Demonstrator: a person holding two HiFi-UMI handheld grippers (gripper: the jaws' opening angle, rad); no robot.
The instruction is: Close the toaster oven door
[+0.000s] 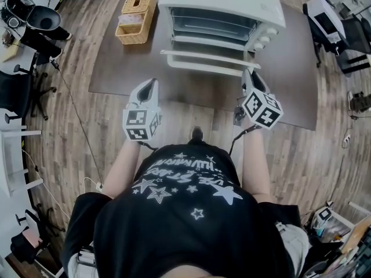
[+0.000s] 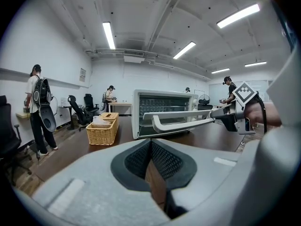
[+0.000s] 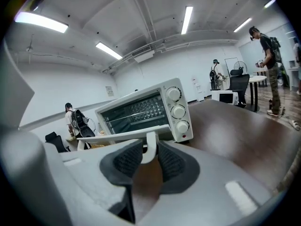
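The white toaster oven (image 1: 223, 4) stands at the back of the brown table (image 1: 290, 68), its door (image 1: 203, 55) folded down level toward me. Along the door's front edge runs the white handle (image 1: 200, 67). My right gripper (image 1: 248, 75) is at the handle's right end. In the right gripper view its pads (image 3: 171, 161) are shut on the handle's end post (image 3: 149, 149), below the oven's knobs (image 3: 178, 111). My left gripper (image 1: 152, 84) hovers over the table's near edge, left of the door, shut with nothing in it (image 2: 150, 144). It sees the handle (image 2: 181, 121) and the right gripper (image 2: 226, 115).
A wicker basket (image 1: 136, 16) holding a tissue pack sits left of the oven. Office chairs (image 1: 23, 91) and cables lie on the wooden floor at the left. Several people stand at desks in the background (image 2: 38, 107).
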